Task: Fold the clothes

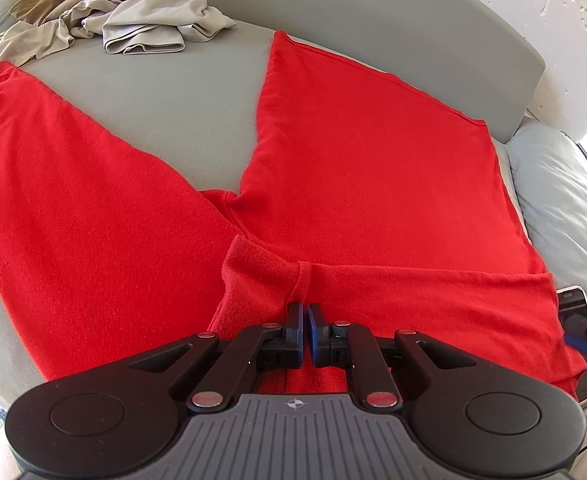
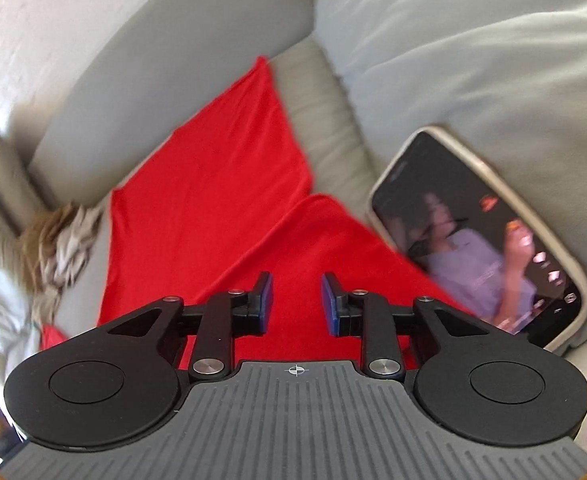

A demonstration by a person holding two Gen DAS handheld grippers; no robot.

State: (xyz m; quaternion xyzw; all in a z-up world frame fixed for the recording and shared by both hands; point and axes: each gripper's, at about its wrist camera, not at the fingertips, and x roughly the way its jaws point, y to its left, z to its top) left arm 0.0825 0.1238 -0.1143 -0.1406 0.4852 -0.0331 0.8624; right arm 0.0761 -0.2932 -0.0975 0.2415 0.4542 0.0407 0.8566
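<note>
- Left wrist view: my left gripper (image 1: 306, 314) is pinched nearly closed on the waistband seam of the red trousers (image 1: 333, 184), only a sliver showing between the blue pads. The trousers lie flat on the grey sofa cushion (image 1: 165, 108), legs spread in a V. A heap of beige and tan clothes (image 1: 105, 12) sits at the far left corner.
- Right wrist view: my right gripper (image 2: 296, 294) hovers with its jaws parted and nothing between them, red cloth below. A phone (image 2: 485, 240), screen lit, rests just beside the trousers' edge on the cushion.
</note>
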